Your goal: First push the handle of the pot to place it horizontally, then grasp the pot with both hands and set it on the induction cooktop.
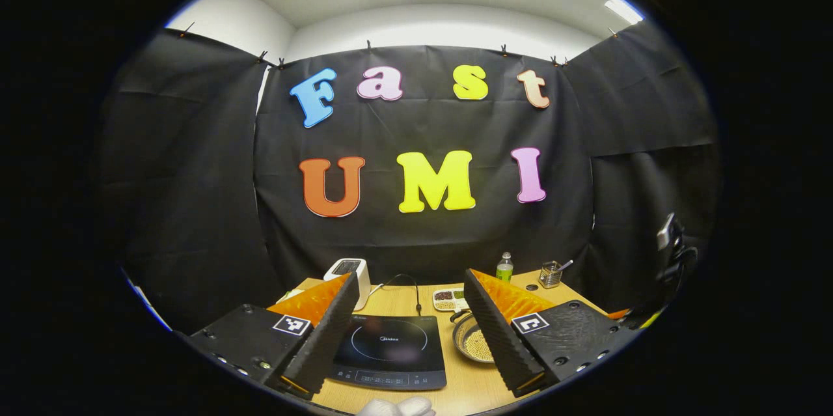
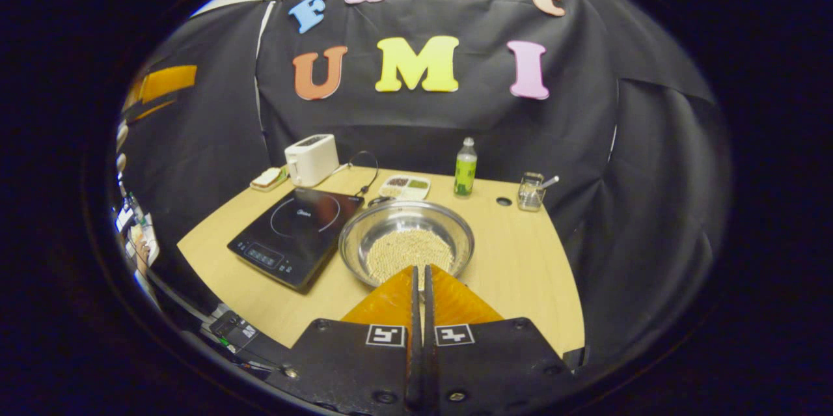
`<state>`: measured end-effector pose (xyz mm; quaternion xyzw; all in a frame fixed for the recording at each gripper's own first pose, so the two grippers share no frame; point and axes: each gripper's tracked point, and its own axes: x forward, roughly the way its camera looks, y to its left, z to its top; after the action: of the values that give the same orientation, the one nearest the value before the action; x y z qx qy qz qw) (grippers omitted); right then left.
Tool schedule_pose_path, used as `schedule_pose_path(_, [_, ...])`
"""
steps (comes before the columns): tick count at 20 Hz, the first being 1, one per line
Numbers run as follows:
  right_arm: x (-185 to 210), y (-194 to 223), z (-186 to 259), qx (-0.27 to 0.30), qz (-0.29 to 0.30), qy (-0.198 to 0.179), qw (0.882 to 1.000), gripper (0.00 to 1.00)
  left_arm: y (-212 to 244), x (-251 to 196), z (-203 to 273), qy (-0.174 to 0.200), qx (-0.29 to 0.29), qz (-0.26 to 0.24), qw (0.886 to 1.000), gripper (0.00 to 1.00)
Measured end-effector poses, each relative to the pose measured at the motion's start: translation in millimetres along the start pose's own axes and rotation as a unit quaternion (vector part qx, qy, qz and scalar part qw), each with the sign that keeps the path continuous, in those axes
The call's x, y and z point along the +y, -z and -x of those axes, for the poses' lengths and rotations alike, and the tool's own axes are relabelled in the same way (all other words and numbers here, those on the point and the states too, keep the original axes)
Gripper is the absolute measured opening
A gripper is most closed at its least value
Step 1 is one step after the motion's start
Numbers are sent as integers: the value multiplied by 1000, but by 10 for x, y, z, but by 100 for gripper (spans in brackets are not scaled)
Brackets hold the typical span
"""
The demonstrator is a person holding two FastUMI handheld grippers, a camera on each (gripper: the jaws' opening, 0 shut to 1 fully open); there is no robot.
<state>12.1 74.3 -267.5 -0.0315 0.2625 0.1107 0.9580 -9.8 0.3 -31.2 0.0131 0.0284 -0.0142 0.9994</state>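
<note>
Two claws here: left claw (image 1: 411, 328) spread wide, right claw (image 2: 420, 279) pressed together by the shiny round steel pot (image 2: 407, 241) of pale beans, beside the glossy black cooktop (image 2: 296, 235) on the wooden table (image 2: 527, 266); toaster (image 2: 311, 159), bottle (image 2: 465, 168) behind.

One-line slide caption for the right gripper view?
Right gripper, shut, near the bean-filled pot beside the induction cooktop.
</note>
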Motion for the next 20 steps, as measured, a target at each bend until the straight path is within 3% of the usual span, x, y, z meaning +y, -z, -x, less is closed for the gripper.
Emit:
schedule_pose_path(7, [193,650,-708,86,14,-37,995,4,-6,-39,7,-12,6,-10,1000,96])
schedule_pose_path(13, [221,820,-1092,131,14,-60,989,1,46,-24,-50,-36,23,-9,999,96])
schedule_pose_path(17, [119,844,-1183,146,9,-61,987,4,42,-60,-125,-43,25,-4,999,96])
schedule_pose_path(19, [25,870,-1219,155,6,-57,986,0,59,-80,-167,-45,27,-2,999,96])
schedule_pose_path(20, [5,859,-1215,157,0,-62,986,7,61,-87,-186,-46,27,-1,999,96])
